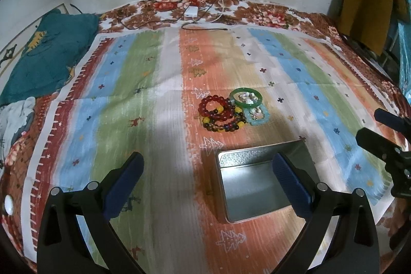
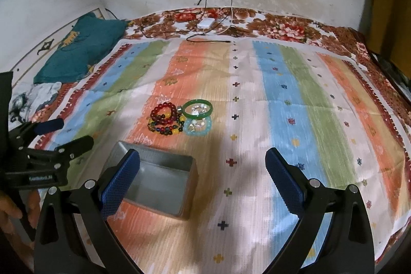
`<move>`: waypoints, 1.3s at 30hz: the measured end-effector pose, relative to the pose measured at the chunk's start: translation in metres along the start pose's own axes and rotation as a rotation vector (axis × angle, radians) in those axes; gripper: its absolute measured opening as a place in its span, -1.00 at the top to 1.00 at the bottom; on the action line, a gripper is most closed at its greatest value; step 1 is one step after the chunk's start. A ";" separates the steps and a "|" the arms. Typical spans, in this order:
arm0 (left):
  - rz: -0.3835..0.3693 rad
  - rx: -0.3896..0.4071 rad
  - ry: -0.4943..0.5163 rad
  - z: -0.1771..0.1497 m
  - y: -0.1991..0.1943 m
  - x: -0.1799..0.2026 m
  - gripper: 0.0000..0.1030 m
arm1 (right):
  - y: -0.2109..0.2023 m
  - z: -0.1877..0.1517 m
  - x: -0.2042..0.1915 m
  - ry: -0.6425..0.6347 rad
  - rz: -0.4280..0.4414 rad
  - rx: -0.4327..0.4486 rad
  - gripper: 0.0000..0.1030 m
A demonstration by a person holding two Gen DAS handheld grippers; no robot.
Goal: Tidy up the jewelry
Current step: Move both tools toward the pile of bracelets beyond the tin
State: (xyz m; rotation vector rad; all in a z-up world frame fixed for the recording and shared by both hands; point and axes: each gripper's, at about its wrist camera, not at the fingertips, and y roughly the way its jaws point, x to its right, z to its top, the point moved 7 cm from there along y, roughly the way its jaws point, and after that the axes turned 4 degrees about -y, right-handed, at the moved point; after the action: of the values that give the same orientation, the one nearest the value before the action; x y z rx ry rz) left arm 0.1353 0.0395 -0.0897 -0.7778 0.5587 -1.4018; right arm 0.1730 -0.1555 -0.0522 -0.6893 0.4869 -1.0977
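Right wrist view: left gripper (image 2: 65, 131) bears small, unreadable white lettering.

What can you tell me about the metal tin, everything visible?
The tin is a rectangular, silver-grey metal box, open with no lid in view and nothing inside. Its far inner wall shows an embossed pattern. It sits flat on the striped cloth, nearer the cameras than the pile of bracelets and apart from it. Neither gripper touches it; both hover above with jaws spread.
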 end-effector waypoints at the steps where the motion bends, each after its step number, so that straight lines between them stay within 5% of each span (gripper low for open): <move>1: -0.001 -0.002 -0.002 0.001 0.002 -0.001 -0.89 | 0.002 0.002 0.001 0.003 0.000 -0.001 -0.93; 39: -0.051 -0.087 -0.027 0.038 0.099 -0.012 -0.89 | 0.113 0.021 0.023 0.147 0.061 -0.184 -0.93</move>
State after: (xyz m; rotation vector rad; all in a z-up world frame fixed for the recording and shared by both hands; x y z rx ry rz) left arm 0.2273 0.0564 -0.1418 -0.8848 0.5859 -1.4192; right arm 0.2681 -0.1384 -0.1191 -0.7521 0.7374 -1.0595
